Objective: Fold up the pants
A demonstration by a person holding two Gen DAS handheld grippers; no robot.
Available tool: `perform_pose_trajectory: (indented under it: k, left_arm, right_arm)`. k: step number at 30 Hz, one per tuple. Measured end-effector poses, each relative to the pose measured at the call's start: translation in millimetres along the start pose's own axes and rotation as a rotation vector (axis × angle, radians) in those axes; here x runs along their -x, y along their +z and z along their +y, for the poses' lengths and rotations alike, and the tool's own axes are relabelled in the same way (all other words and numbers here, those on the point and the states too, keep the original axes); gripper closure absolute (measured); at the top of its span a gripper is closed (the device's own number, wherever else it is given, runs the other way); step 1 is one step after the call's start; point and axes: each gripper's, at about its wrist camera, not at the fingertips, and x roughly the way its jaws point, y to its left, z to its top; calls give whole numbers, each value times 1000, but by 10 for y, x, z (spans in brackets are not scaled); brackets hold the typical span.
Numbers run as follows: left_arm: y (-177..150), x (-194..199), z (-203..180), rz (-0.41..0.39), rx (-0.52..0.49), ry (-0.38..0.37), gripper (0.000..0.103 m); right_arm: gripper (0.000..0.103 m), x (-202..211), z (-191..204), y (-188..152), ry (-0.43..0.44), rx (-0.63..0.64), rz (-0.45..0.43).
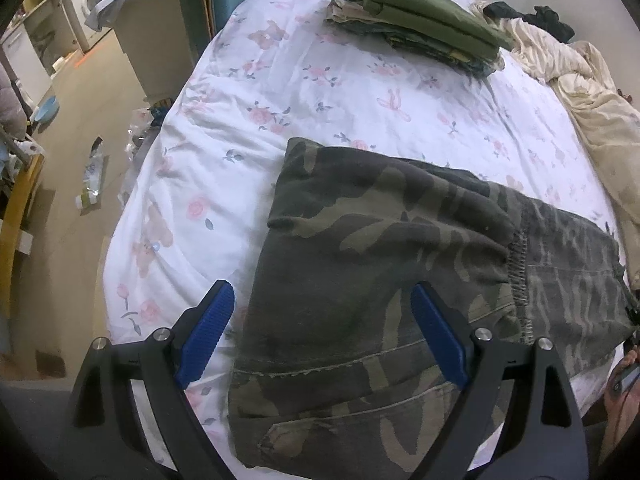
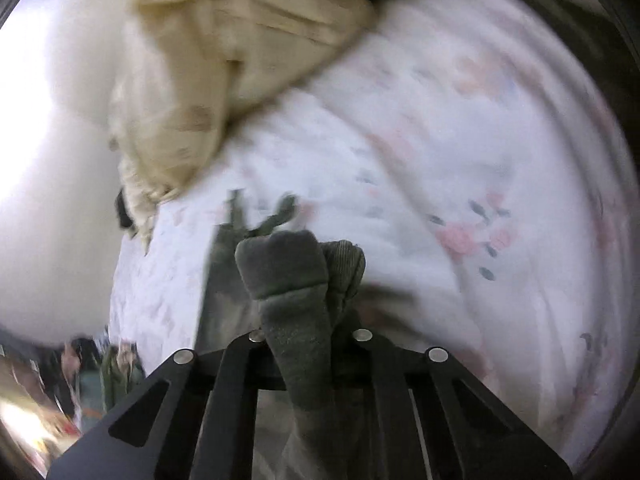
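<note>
Camouflage pants [image 1: 400,280], partly folded on the floral-sheeted bed [image 1: 280,92], long axis running left-right, directly beneath the wide-open left hand-held gripper [image 1: 324,332]; right hand-held gripper [image 2: 320,320] clamped on a bunched fabric edge.

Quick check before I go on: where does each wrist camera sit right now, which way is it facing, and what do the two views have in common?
Left wrist: rides the open left gripper, looking steeply down at the camouflage pants on the floral bedsheet; its blue pads and part of a hand show.
Right wrist: rides the right gripper, tilted down over the sheet, blurred; its jaws are shut on a bunched fold of the pants.
Shared: the pants, the bedsheet, the cream garment.
</note>
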Motion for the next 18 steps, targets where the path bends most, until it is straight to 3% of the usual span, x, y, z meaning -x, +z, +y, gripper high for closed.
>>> perform_pose_trajectory:
  k: [5,10,14,18]
  left_arm:
    - [-4,81,-35,-15,-19,-20,15]
    - [-2,145,-44,-25,-18,-37,15]
    - [-3,205,-66,-41,-27,-48,15]
    - [-14,219,-65,-41,-31,-48,15]
  right_arm:
    - [97,360,663,-158,125,244,-22]
    - [97,806,1524,-598,278,533,16]
    - [97,1088,2143,-1309,417,748,85]
    - [97,1165,2463,-2268,548,1016,255]
